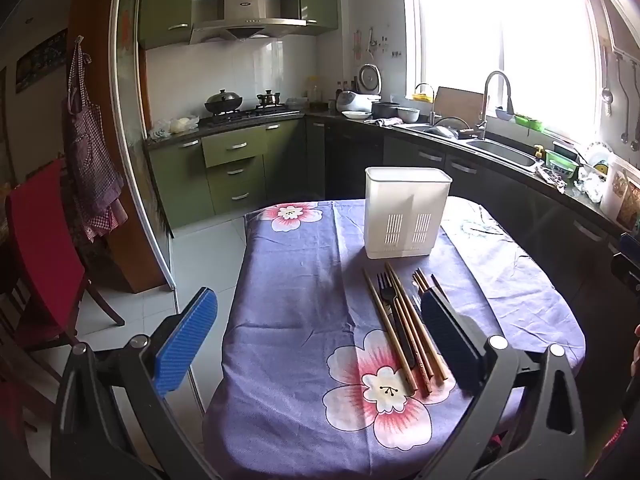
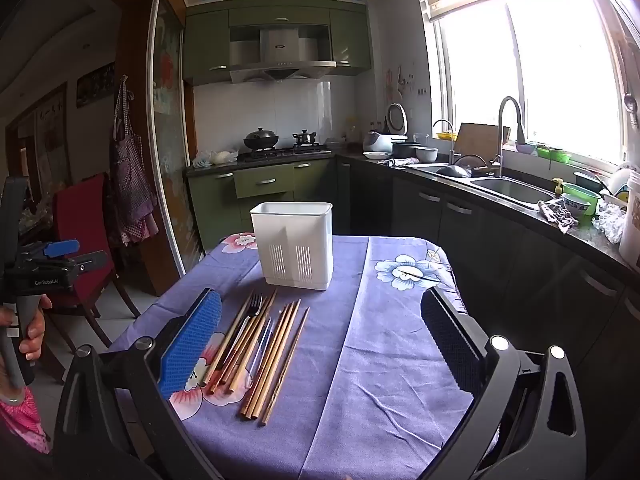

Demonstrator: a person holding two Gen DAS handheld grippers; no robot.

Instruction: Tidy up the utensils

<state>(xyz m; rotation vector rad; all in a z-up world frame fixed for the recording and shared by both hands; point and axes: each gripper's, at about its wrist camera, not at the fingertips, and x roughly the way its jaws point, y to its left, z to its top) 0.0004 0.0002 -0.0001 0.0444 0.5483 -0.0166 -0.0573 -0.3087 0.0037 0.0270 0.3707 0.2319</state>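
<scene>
A white slotted utensil holder (image 1: 406,212) stands upright at the far side of the table; the right wrist view shows it too (image 2: 294,245). Several wooden chopsticks (image 1: 404,332) and a black fork (image 1: 387,286) lie in a loose bundle in front of it, and they also show in the right wrist view: chopsticks (image 2: 276,356), fork (image 2: 252,310). My left gripper (image 1: 320,340) is open and empty above the near table edge, its right finger beside the bundle. My right gripper (image 2: 324,344) is open and empty, its left finger beside the bundle. The left gripper (image 2: 60,250) also shows at far left.
The table wears a purple floral cloth (image 1: 300,280). A red chair (image 1: 40,240) stands to the left. A kitchen counter with sink (image 2: 508,190) runs along the right, and a stove (image 2: 280,150) sits at the back.
</scene>
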